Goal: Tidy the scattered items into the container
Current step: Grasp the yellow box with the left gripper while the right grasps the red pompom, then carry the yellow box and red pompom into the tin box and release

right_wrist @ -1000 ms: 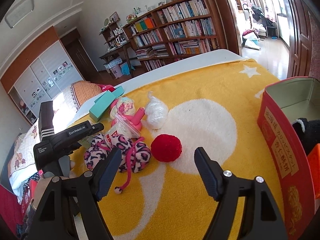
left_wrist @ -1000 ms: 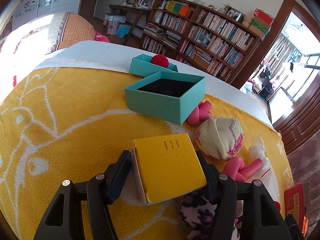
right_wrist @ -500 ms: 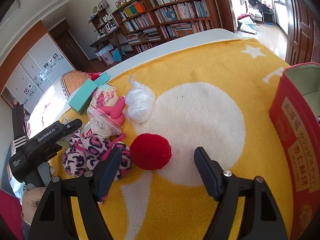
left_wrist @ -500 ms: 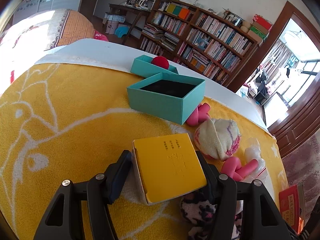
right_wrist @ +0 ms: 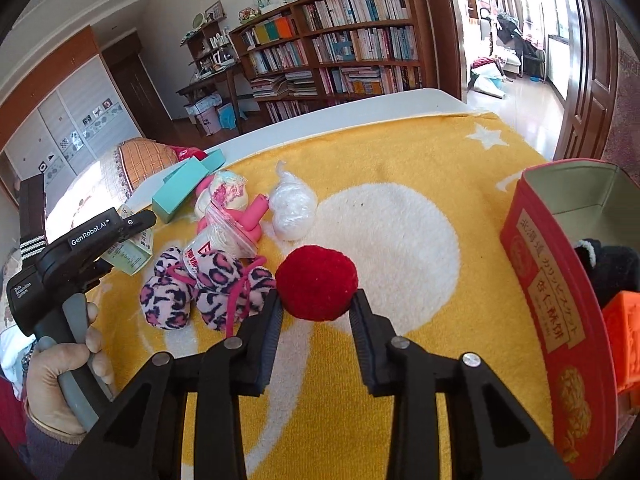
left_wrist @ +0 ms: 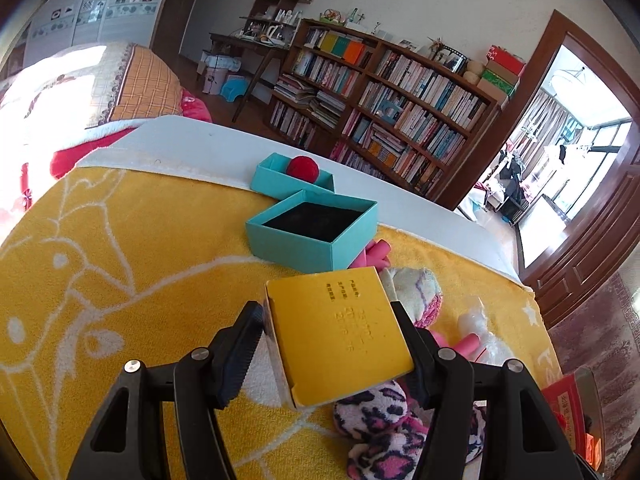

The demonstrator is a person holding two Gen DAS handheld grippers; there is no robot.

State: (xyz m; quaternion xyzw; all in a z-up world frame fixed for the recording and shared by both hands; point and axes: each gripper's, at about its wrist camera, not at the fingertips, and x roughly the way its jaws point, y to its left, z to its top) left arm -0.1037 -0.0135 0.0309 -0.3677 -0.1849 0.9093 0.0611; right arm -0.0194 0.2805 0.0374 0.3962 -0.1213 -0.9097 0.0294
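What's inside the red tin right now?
In the red tin: a black plush item and an orange object. Its wall hides the bottom.

Home bedrm/study: quilted bed, full bookshelf, wardrobe, cluttered desk.

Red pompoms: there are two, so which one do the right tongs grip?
The red pompom on the yellow towel beside the leopard slippers; the other pompom lies in a teal lid.
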